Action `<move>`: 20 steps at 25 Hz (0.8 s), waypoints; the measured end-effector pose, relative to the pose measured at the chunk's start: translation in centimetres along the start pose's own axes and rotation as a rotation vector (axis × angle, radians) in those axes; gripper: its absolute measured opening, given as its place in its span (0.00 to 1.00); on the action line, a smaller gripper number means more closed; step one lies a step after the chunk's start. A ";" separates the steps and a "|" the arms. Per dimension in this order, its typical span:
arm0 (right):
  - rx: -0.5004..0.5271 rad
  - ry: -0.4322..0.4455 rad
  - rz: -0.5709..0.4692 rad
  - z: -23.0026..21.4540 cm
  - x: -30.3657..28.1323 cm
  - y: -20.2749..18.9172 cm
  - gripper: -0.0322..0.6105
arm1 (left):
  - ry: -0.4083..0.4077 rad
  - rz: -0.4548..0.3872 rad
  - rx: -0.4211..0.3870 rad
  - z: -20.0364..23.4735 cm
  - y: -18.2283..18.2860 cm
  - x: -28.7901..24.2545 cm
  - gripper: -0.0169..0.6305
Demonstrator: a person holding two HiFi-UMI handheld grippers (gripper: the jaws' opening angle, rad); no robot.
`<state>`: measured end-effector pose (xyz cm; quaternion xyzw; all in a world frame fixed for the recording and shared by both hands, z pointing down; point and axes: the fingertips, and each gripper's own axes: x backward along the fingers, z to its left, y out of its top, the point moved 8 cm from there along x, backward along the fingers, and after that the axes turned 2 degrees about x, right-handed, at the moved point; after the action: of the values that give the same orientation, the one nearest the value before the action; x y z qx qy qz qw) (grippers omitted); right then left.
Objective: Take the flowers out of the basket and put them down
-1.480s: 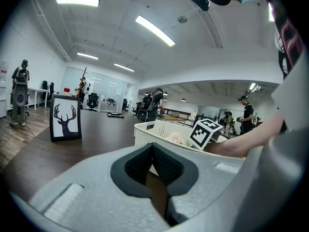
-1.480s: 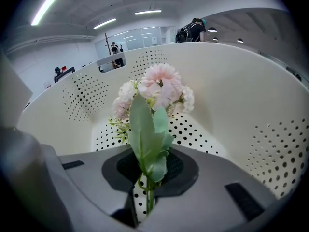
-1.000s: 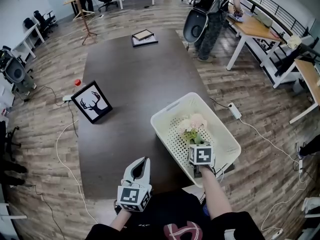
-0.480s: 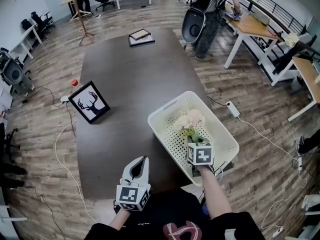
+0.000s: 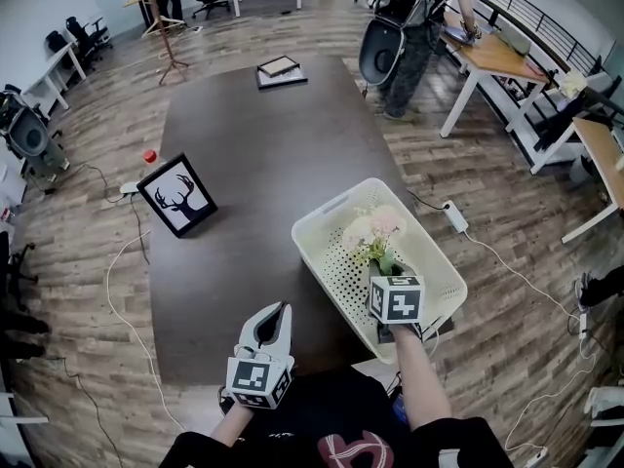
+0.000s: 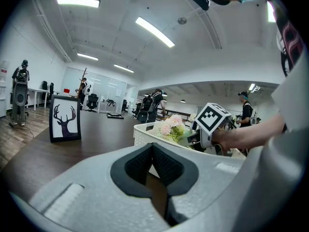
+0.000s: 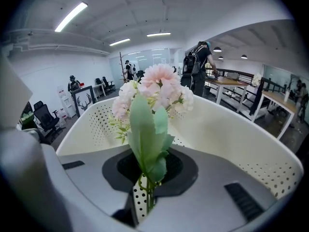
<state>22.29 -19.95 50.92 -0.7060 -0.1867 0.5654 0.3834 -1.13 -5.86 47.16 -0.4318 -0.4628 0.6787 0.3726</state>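
Note:
A bunch of pale pink and cream flowers (image 5: 373,230) with green leaves stands above the floor of the cream perforated basket (image 5: 327,208), which sits at the table's near right corner. My right gripper (image 5: 386,269) is shut on the stems, and the blooms (image 7: 154,88) rise just over the jaws (image 7: 145,197). The basket wall (image 7: 270,144) curves around behind them. My left gripper (image 5: 277,314) rests shut and empty near the table's front edge, left of the basket. From the left gripper view (image 6: 153,146) the flowers (image 6: 171,127) show over the basket rim (image 6: 143,128).
A framed deer picture (image 5: 178,195) stands on the dark table (image 5: 263,135) at its left edge, and another frame (image 5: 281,70) lies at the far end. A person (image 5: 409,22) stands beyond the table's far right corner. A power strip (image 5: 456,215) lies on the floor right of the basket.
My right gripper has risen with the flowers, so the bunch stands higher in the basket. The left gripper has stayed where it was.

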 end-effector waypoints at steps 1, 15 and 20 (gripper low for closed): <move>0.002 0.002 -0.010 0.1 0.2 0.3 0.14 | 0.000 -0.001 0.000 0.0 0.0 0.0 0.04; -0.001 0.017 -0.080 0.7 3.1 2.9 0.14 | -0.005 -0.019 0.004 0.0 0.0 0.5 0.04; 0.005 0.032 -0.113 1.4 4.1 4.1 0.14 | -0.006 -0.024 0.003 0.1 0.1 0.5 0.04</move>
<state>21.48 -19.24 45.03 -0.7024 -0.2186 0.5320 0.4193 -1.41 -5.43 46.94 -0.4235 -0.4680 0.6763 0.3799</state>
